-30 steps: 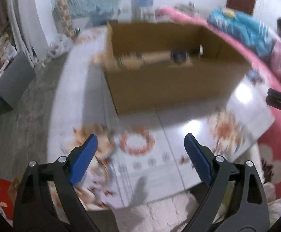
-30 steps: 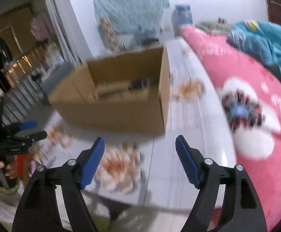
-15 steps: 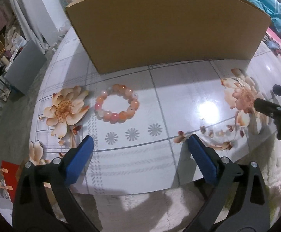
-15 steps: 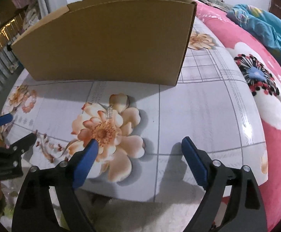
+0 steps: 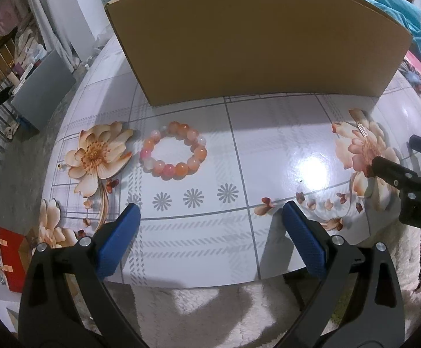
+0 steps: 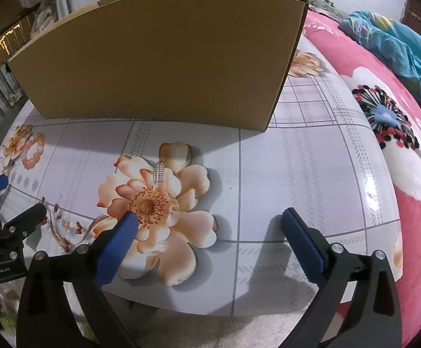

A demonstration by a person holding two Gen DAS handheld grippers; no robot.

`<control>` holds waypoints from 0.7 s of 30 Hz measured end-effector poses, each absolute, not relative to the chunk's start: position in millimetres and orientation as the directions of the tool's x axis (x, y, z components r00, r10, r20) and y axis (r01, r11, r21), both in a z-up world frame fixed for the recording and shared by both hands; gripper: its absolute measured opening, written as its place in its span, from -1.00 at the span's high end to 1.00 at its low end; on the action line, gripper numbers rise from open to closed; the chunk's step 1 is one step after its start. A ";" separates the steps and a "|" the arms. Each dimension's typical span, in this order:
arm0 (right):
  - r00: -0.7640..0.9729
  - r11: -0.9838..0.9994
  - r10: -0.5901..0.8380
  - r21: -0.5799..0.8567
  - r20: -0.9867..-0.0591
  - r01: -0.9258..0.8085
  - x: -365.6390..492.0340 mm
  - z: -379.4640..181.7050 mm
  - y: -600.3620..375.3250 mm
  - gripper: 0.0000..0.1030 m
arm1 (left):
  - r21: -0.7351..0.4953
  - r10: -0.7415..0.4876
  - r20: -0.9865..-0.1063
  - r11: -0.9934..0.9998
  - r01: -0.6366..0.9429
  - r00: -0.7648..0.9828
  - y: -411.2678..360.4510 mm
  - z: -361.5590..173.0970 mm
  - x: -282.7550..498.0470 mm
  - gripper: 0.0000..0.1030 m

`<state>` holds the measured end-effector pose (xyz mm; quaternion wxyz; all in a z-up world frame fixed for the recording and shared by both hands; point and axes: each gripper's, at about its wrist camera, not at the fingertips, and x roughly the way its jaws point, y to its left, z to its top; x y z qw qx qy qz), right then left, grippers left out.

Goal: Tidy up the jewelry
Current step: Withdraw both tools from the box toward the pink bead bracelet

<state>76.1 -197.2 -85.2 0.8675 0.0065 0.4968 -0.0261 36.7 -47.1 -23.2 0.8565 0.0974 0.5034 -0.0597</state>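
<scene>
On the glossy flower-printed tabletop, a bracelet of pink and orange beads lies flat in a closed ring, just beside a printed peach blossom and a little in front of the near wall of a cardboard box. Well apart from it, toward the right side of the table, a small silver pendant rests on the petals of another printed flower; its ladder-like shape is too small to make out in detail, perhaps a tiny abacus charm. The left gripper hovers over the table's near edge with its blue pads spread wide and nothing between them. The right gripper is opening, its jaws likewise empty, the pendant lying ahead of its left pad. A pink floral blanket borders the table's right side.
</scene>
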 end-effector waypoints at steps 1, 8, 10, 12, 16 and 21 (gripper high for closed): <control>0.506 0.999 -0.040 -0.016 -0.862 0.052 69.7 -84.5 -189.9 -0.87 | 0.108 -0.004 -0.874 0.974 0.201 0.487 -46.0 -24.9 38.6 -0.84; 0.508 0.998 -0.042 -0.015 -0.860 0.057 71.1 -84.6 -192.6 -0.87 | 0.121 0.006 -0.870 0.972 0.200 0.493 -48.4 -23.4 37.6 -0.84; 0.508 0.998 -0.041 -0.015 -0.860 0.055 71.3 -84.7 -192.4 -0.87 | 0.120 0.006 -0.870 0.972 0.200 0.492 -48.8 -22.9 37.7 -0.84; 0.507 0.998 -0.041 -0.015 -0.861 0.056 71.6 -84.7 -191.7 -0.87 | 0.120 0.006 -0.870 0.972 0.202 0.492 -48.8 -22.9 38.4 -0.84; 0.509 0.998 -0.042 -0.015 -0.860 0.056 71.4 -84.7 -191.5 -0.87 | 0.120 0.005 -0.870 0.972 0.203 0.493 -48.7 -22.6 38.5 -0.84; 0.512 0.998 -0.043 -0.016 -0.858 0.058 70.4 -85.0 -192.0 -0.87 | 0.121 0.005 -0.870 0.972 0.202 0.493 -49.0 -22.6 38.1 -0.84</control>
